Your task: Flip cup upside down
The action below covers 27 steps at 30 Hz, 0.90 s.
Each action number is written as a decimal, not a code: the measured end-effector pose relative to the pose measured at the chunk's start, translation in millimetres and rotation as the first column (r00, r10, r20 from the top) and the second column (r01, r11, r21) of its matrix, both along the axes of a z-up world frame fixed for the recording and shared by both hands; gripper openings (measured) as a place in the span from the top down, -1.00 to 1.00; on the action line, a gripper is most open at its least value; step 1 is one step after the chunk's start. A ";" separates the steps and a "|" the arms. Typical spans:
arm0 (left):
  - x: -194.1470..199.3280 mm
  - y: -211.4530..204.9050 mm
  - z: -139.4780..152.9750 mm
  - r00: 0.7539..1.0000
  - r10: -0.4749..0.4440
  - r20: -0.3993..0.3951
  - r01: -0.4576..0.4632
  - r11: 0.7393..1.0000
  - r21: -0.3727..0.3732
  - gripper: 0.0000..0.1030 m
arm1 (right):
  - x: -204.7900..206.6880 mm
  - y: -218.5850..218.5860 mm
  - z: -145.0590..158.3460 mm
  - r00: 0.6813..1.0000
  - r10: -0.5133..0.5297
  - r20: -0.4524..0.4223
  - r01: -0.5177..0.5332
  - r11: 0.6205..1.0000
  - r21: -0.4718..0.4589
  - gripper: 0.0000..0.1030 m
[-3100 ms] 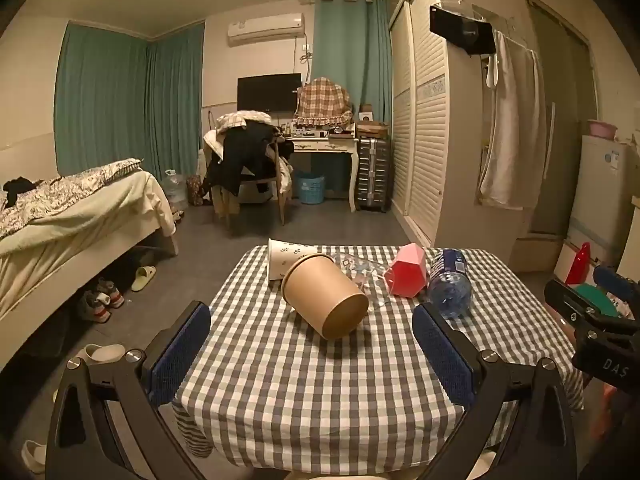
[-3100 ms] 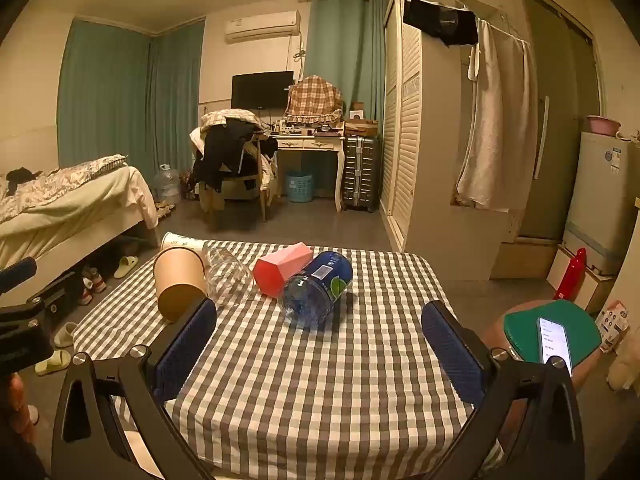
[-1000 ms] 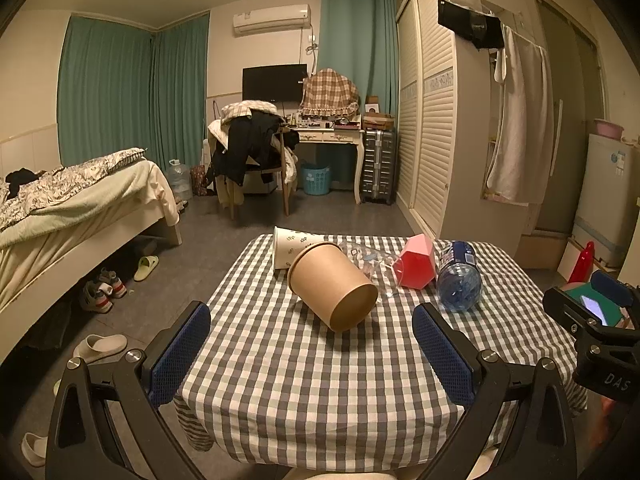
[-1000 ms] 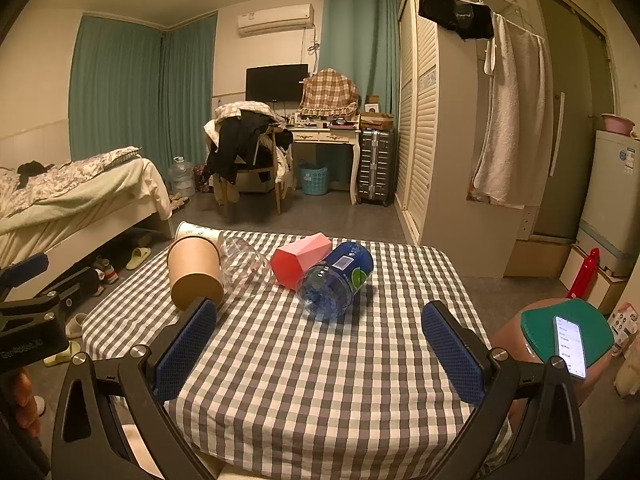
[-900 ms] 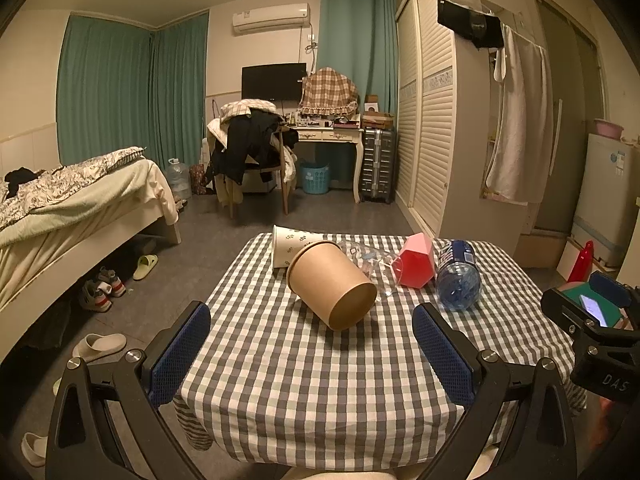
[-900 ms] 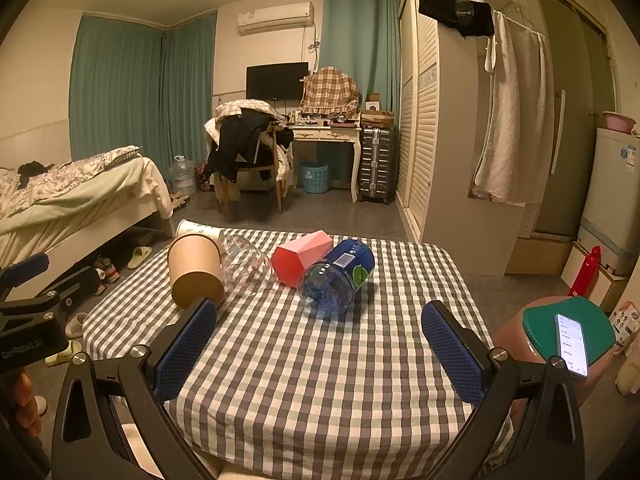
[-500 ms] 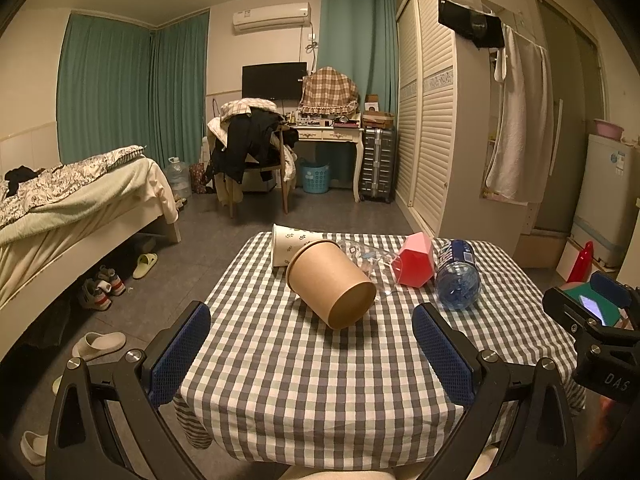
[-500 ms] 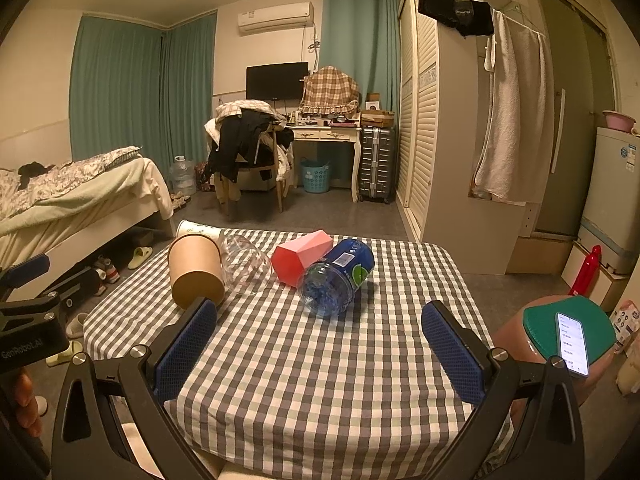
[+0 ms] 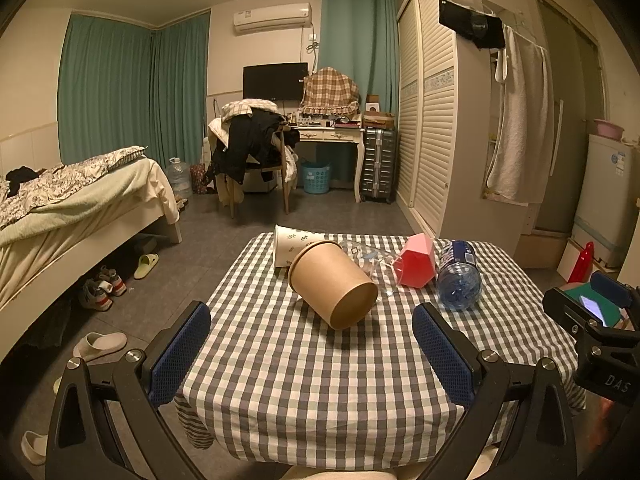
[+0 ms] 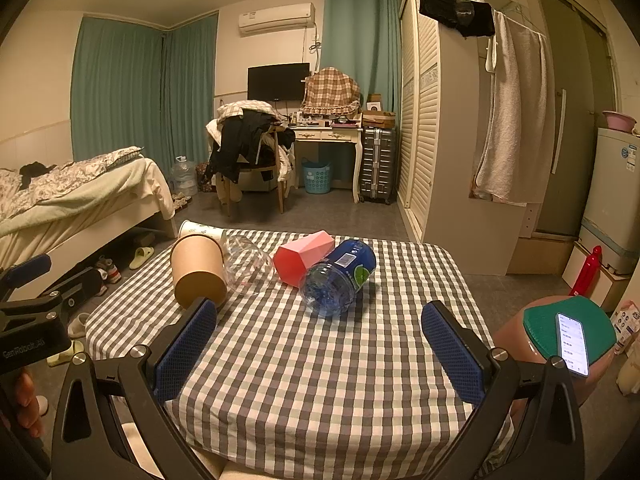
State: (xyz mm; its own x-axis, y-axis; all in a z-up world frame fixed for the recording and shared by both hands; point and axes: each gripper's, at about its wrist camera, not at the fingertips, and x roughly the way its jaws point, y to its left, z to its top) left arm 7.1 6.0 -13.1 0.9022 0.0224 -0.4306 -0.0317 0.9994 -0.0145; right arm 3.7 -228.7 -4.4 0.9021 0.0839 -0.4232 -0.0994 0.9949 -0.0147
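A brown paper cup (image 9: 332,282) lies on its side on the checked tablecloth (image 9: 320,364), its base end toward me; it also shows in the right wrist view (image 10: 199,270). A white printed paper cup (image 9: 294,244) lies on its side behind it. A clear plastic cup (image 10: 246,264) lies beside them. My left gripper (image 9: 310,348) is open and empty, held back from the brown cup near the table's front edge. My right gripper (image 10: 318,346) is open and empty, in front of the blue bottle (image 10: 338,278).
A pink hexagonal box (image 9: 416,266) and the blue water bottle (image 9: 458,280) lie on the table's right part. A bed (image 9: 72,208) stands left, a wardrobe (image 9: 436,128) right. A stool with a green pad and a phone (image 10: 572,338) stands at the right.
Almost nothing has changed. Both grippers hold still and open; over three seconds the views rose very slightly.
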 end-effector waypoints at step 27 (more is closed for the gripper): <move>79.4 148.2 -45.5 0.965 0.206 -0.160 -0.211 0.977 -0.015 -1.00 | 164.3 158.9 -70.8 0.946 0.220 -0.237 -0.239 0.969 -0.055 -0.99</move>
State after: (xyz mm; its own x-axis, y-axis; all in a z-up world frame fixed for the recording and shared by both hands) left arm 86.5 154.2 -58.6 0.7999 0.1873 -0.5701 -0.2441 0.9695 -0.0241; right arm 168.1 -69.8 -75.2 0.7415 0.2340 -0.6289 -0.3354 0.9410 -0.0453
